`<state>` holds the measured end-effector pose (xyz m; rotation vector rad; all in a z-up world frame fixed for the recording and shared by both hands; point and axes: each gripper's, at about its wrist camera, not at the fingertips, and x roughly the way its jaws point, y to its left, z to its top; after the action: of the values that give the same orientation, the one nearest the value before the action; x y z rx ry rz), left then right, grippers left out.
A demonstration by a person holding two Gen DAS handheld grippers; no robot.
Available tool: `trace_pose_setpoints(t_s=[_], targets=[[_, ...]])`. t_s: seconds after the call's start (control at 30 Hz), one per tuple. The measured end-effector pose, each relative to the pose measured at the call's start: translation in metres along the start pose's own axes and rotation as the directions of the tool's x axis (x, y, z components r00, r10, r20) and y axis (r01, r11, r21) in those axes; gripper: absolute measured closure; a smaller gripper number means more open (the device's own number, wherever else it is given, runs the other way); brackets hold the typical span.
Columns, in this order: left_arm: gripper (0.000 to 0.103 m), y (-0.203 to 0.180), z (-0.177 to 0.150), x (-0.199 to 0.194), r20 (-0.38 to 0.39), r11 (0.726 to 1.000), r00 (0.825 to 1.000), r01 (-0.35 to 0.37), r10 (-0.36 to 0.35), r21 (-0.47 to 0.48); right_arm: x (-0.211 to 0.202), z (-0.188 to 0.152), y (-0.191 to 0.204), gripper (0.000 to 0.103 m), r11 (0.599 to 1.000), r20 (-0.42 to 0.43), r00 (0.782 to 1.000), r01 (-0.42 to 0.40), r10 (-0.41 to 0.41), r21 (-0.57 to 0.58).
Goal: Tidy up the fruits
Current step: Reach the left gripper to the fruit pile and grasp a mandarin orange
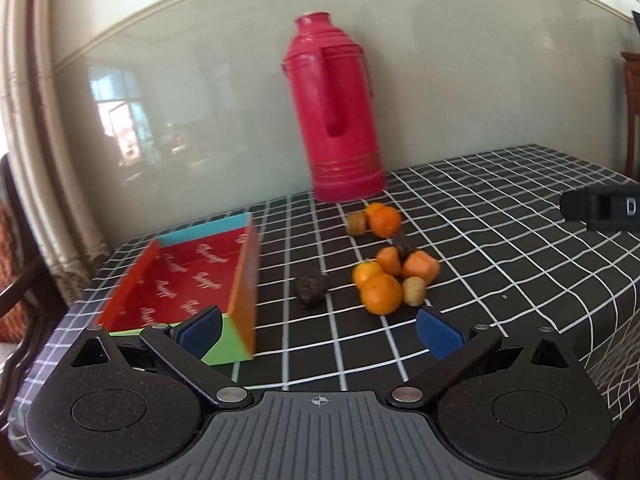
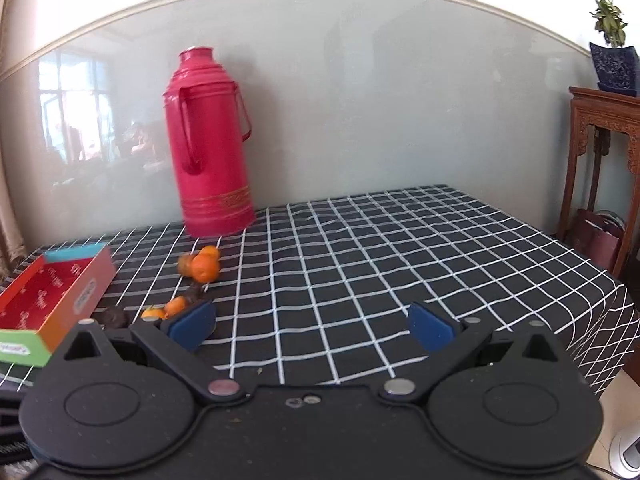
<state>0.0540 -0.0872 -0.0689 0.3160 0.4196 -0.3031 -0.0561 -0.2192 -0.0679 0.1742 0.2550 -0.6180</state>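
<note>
Both the left gripper (image 1: 320, 330) and the right gripper (image 2: 312, 326) hover with jaws wide and empty, ready to pick, while the fruits (image 1: 386, 266) lie loose on the checked tablecloth (image 1: 500, 264), just right of the empty red box (image 1: 188, 280) meant to receive them.

Left gripper (image 1: 320, 330) and right gripper (image 2: 311, 326), black plastic bodies, ribbed tops, round silver screws, blue-padded jaws

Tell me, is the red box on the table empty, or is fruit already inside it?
Empty. The left wrist view shows only the printed red floor of the red box; the fruits lie beside it on the tablecloth.
</note>
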Motion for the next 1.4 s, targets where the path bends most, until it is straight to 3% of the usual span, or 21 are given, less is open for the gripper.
trace_pose_setpoints(t_s=[0.13, 0.23, 0.43, 0.8, 0.87, 0.97, 1.13, 1.2, 1.4], targets=[[0.001, -0.006, 0.001, 0.027, -0.003, 0.998, 0.998, 0.058, -0.058, 0.003, 0.010, 0.001, -0.007, 0.006, 0.999, 0.049, 0.999, 0.016, -0.018, 0.034], [0.038, -0.008, 0.002, 0.046, -0.027, 0.995, 0.995, 0.095, -0.095, 0.009, 0.014, 0.002, -0.013, 0.006, 0.998, 0.109, 0.993, 0.030, -0.037, 0.060], [0.038, -0.008, -0.001, 0.073, -0.049, 0.991, 0.991, 0.121, -0.123, -0.050, 0.031, 0.003, -0.013, 0.006, 0.997, 0.134, 0.989, 0.056, -0.062, 0.052], [0.038, -0.016, -0.007, 0.096, -0.061, 0.983, 0.984, 0.164, -0.169, -0.081, 0.056, -0.013, -0.013, 0.006, 0.996, 0.062, 0.996, 0.063, -0.066, 0.057], [0.052, -0.015, -0.007, 0.100, -0.063, 0.982, 0.983, 0.165, -0.172, -0.094, 0.057, -0.014, -0.015, 0.006, 0.995, 0.059, 0.996, 0.066, -0.070, 0.069], [0.058, -0.016, -0.007, 0.103, -0.064, 0.975, 0.977, 0.195, -0.203, -0.105, 0.062, -0.017, -0.016, 0.006, 0.994, 0.045, 0.997, 0.060, -0.064, 0.089], [0.059, -0.020, -0.012, 0.113, -0.090, 0.971, 0.972, 0.206, -0.218, -0.121, 0.066, -0.019, -0.014, 0.006, 0.995, 0.030, 0.998, 0.052, -0.055, 0.087], [0.067, -0.019, -0.011, 0.114, -0.086, 0.968, 0.971, 0.211, -0.224, -0.136, 0.067, -0.020, -0.013, 0.006, 0.995, 0.033, 0.998, 0.057, -0.060, 0.080], [0.068, -0.015, -0.010, 0.107, -0.042, 0.978, 0.984, 0.165, -0.171, -0.128, 0.072, -0.023, -0.012, 0.006, 0.996, 0.008, 0.999, 0.041, -0.042, 0.081]])
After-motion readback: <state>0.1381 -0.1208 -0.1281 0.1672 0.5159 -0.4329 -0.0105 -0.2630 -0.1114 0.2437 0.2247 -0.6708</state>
